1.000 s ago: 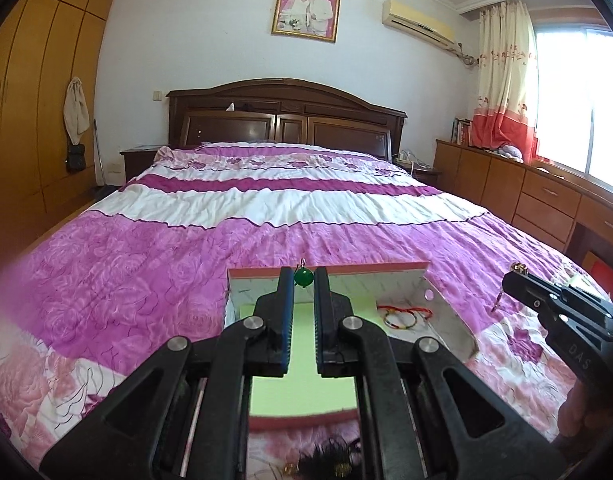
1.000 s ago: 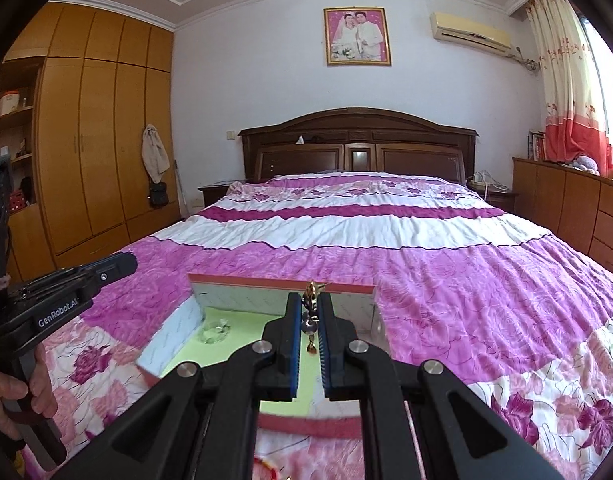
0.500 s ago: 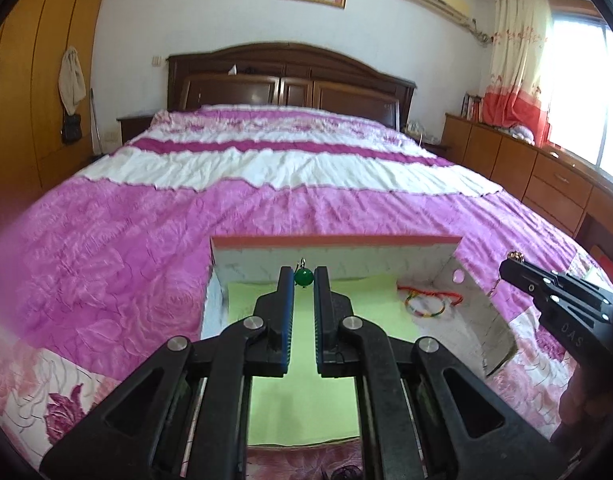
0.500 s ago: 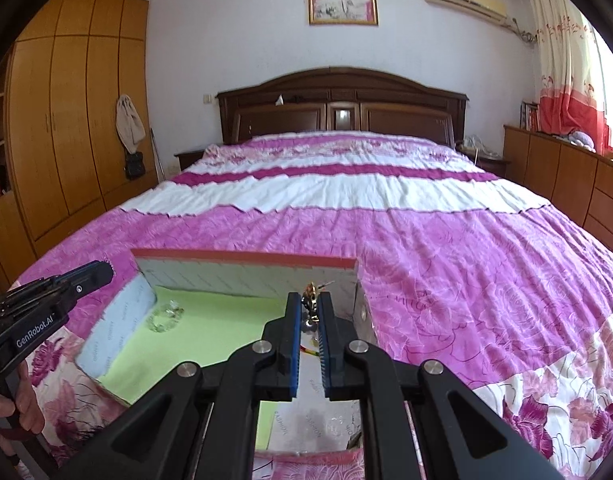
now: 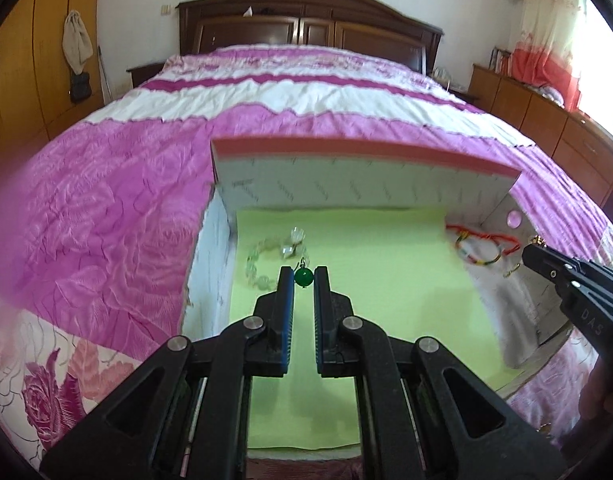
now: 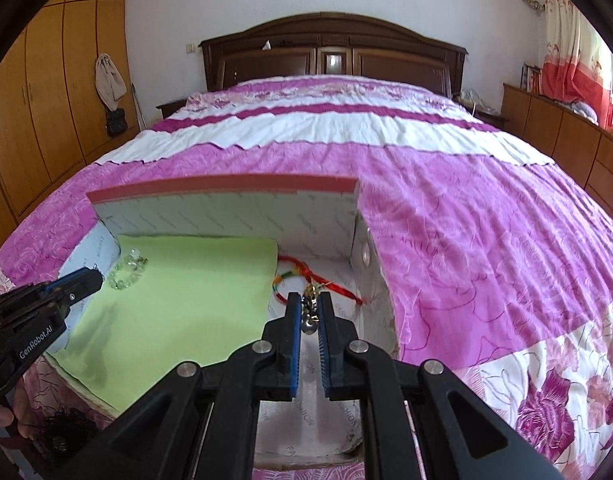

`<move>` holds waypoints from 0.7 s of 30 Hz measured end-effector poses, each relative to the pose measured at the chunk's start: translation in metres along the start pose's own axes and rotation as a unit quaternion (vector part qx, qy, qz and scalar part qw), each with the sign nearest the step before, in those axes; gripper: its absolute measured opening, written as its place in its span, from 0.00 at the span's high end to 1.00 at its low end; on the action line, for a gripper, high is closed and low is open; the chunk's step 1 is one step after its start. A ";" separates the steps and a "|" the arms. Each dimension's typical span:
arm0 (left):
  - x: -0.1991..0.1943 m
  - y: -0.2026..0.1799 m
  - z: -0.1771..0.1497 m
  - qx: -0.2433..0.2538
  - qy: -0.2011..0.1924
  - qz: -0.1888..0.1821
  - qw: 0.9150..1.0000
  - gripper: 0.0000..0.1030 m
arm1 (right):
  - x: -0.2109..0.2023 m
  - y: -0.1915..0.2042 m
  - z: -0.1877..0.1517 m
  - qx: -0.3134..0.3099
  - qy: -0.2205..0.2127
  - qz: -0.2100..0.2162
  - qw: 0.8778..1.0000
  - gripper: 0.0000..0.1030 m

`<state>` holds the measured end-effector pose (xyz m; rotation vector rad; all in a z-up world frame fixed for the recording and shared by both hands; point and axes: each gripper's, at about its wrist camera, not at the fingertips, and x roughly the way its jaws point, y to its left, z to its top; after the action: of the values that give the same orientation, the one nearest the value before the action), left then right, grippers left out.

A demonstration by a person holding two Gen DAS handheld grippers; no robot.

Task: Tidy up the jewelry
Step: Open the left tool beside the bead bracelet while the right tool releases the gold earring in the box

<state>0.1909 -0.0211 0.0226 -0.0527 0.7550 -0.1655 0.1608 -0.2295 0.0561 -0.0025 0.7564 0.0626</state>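
Observation:
An open white box [image 5: 346,196] [image 6: 226,216] with a green liner lies on the bed. My left gripper [image 5: 304,278] is shut on a green bead pendant [image 5: 304,277] and hangs over the liner's left part, just right of a clear bead bracelet [image 5: 262,260] [image 6: 128,270]. My right gripper [image 6: 310,312] is shut on a gold and silver charm piece [image 6: 309,310] above the box's bare right part, close to a red and multicoloured cord bracelet [image 6: 302,276] [image 5: 480,244]. Each gripper shows in the other's view: the right gripper [image 5: 538,250], the left gripper [image 6: 94,278].
The pink and white floral bedspread [image 6: 466,220] surrounds the box. The box's raised lid [image 6: 226,190] stands at its far side. A dark frilly item [image 6: 66,428] lies on the bed near the box's front left corner. Wooden wardrobes [image 6: 46,100] and cabinets [image 5: 546,120] flank the bed.
Both grippers have sunk and tilted down toward the box, still holding their pieces. The box interior now fills more of both views and the clear bracelet has come into the left wrist view.

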 end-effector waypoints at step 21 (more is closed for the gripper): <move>-0.010 -0.004 -0.004 0.000 0.021 -0.012 1.000 0.81 | -0.014 -0.008 -0.007 0.043 -0.002 0.041 0.998 0.64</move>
<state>0.1808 -0.0233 0.0272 -0.0574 0.7971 -0.1896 0.1459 -0.2389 0.0606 0.1111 0.7553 0.1070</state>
